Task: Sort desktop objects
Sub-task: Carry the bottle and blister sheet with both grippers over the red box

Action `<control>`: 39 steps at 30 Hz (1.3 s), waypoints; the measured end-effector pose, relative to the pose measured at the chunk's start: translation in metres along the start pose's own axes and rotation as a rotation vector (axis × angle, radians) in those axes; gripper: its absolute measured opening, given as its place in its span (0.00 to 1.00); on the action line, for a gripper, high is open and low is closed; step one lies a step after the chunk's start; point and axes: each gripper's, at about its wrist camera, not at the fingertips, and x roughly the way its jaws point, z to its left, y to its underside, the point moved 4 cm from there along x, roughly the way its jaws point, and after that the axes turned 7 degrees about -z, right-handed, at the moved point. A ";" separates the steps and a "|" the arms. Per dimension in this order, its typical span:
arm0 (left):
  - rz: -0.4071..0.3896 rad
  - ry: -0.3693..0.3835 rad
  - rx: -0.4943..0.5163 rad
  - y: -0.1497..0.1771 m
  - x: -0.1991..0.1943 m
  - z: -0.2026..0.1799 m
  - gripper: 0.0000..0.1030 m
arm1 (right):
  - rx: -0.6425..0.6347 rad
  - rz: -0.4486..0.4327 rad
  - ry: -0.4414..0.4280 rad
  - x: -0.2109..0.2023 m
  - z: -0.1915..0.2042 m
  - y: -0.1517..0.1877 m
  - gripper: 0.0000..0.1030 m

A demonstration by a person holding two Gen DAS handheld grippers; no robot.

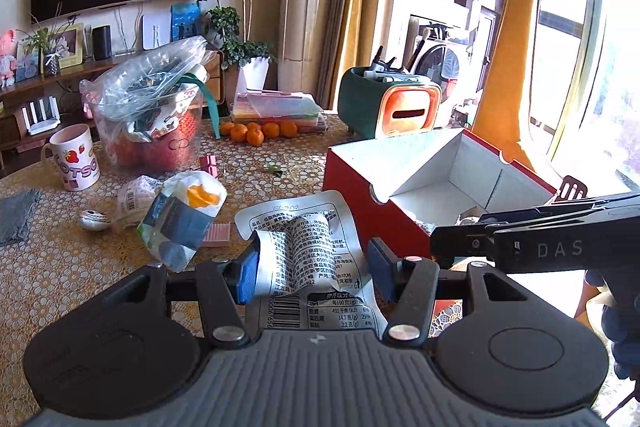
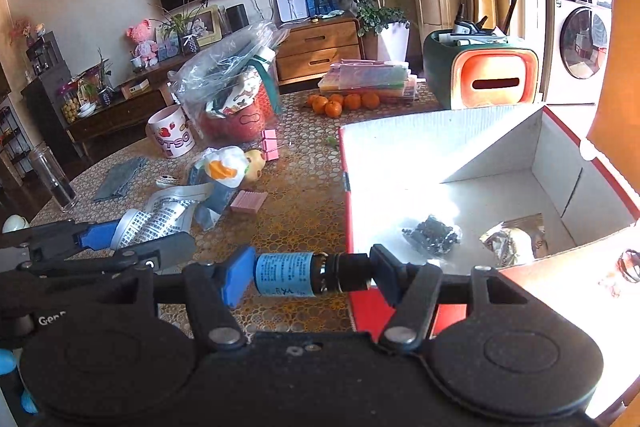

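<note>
My left gripper [image 1: 314,269] is shut on a crumpled silver snack packet [image 1: 308,251] with black print, held above the table just left of the red box [image 1: 352,195]. My right gripper [image 2: 312,273] is shut on a small dark bottle with a blue label [image 2: 286,273], lying crosswise between the pads at the box's near left corner. The red cardboard box [image 2: 352,195] stands open; a black bundle [image 2: 434,233] and a foil packet [image 2: 510,239] lie on its white floor. The right gripper [image 1: 460,247] shows at the right of the left wrist view.
On the patterned tablecloth lie a snack bag with orange contents [image 1: 188,215], a pink comb [image 2: 249,201], a strawberry mug [image 1: 76,157], a plastic bag of goods [image 1: 152,107], several tangerines [image 1: 256,131] and a grey cloth [image 1: 18,213]. A green-orange tissue holder [image 2: 480,75] stands behind the box.
</note>
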 end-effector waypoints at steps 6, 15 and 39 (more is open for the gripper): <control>0.012 0.041 0.034 -0.007 0.018 -0.028 0.53 | 0.030 -0.022 0.050 -0.004 -0.038 -0.008 0.61; 0.029 0.099 0.086 -0.022 0.053 -0.067 0.53 | 0.047 -0.043 0.117 0.002 -0.088 -0.022 0.61; 0.234 0.187 0.247 -0.024 0.166 -0.130 0.53 | 0.035 0.080 0.225 0.088 -0.173 -0.041 0.61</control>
